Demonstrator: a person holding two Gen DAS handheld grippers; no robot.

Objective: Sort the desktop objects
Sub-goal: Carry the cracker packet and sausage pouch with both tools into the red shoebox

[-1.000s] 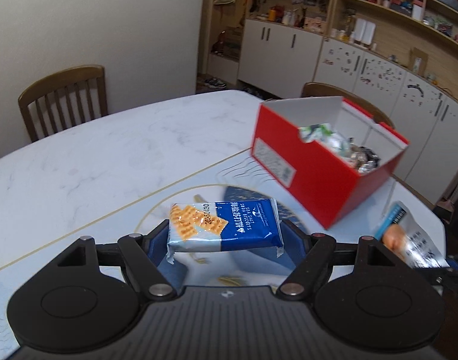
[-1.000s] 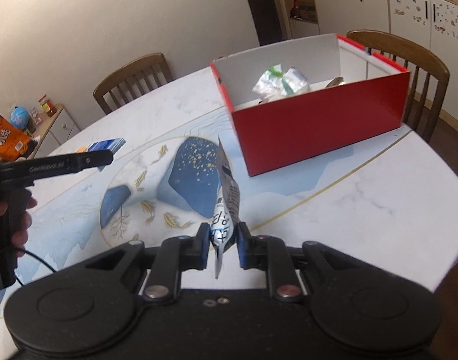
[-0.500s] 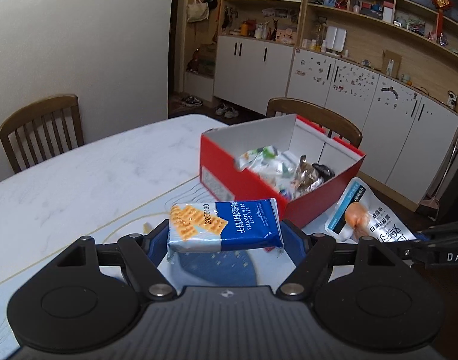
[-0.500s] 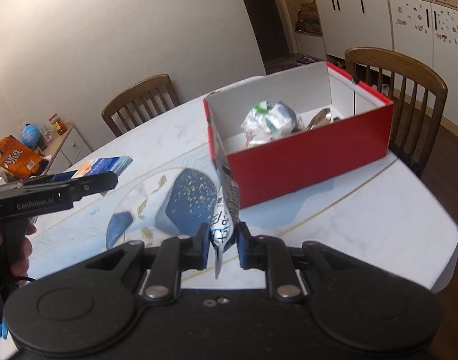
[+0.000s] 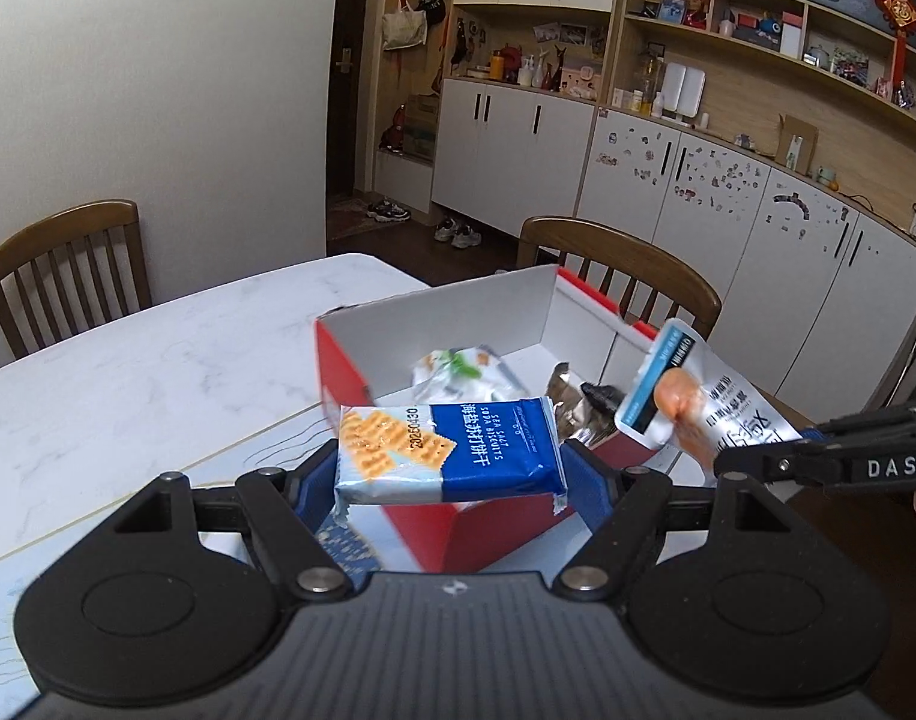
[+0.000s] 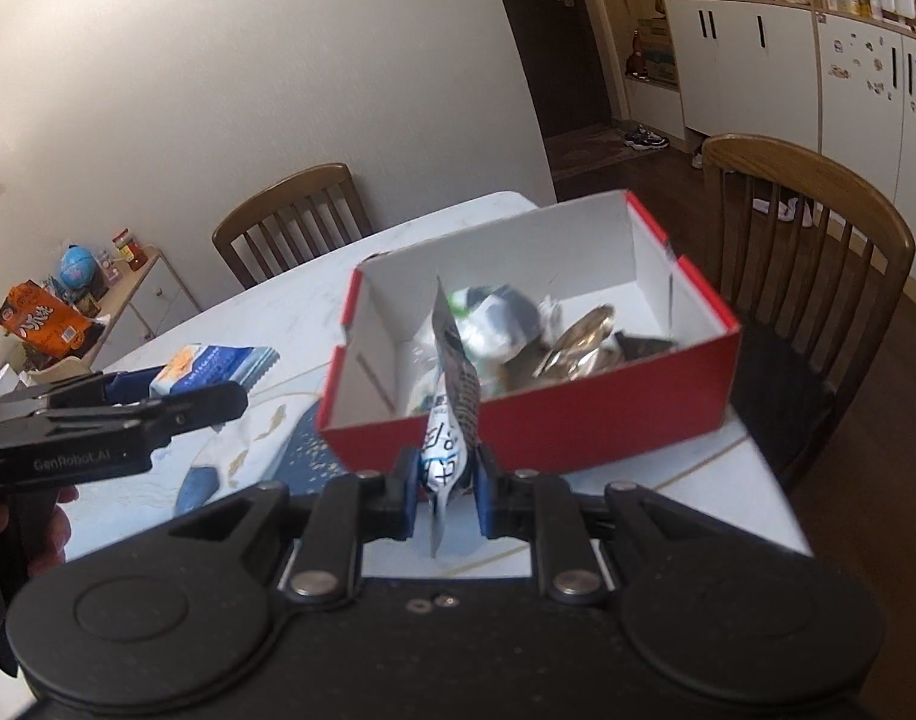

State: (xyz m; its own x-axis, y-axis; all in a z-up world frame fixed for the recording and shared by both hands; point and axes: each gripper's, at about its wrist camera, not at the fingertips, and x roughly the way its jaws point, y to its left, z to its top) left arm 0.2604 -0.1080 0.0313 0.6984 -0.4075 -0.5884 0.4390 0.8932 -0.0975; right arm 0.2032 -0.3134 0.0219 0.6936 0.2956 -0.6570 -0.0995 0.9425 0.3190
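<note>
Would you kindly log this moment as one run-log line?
left gripper: shut on biscuit pack | right gripper: shut on snack pouch | red box: open, holds wrappers | both packs near box, unreleased

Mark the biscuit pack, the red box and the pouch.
biscuit pack (image 5: 458, 450), left wrist view, blue front face
red box (image 6: 578, 426), right wrist view, near outer wall
pouch (image 6: 452, 420), right wrist view, printed middle

A plain off-white wall (image 5: 158, 90) backs two brown slatted wooden chairs (image 5: 68, 276). White cabinets with black handles (image 5: 512, 144) and cluttered wooden shelves (image 5: 758, 48) line the far side (shoes lie on the dark floor (image 5: 398, 228)). The white marble-patterned surface (image 5: 128, 372) is evenly lit.
</note>
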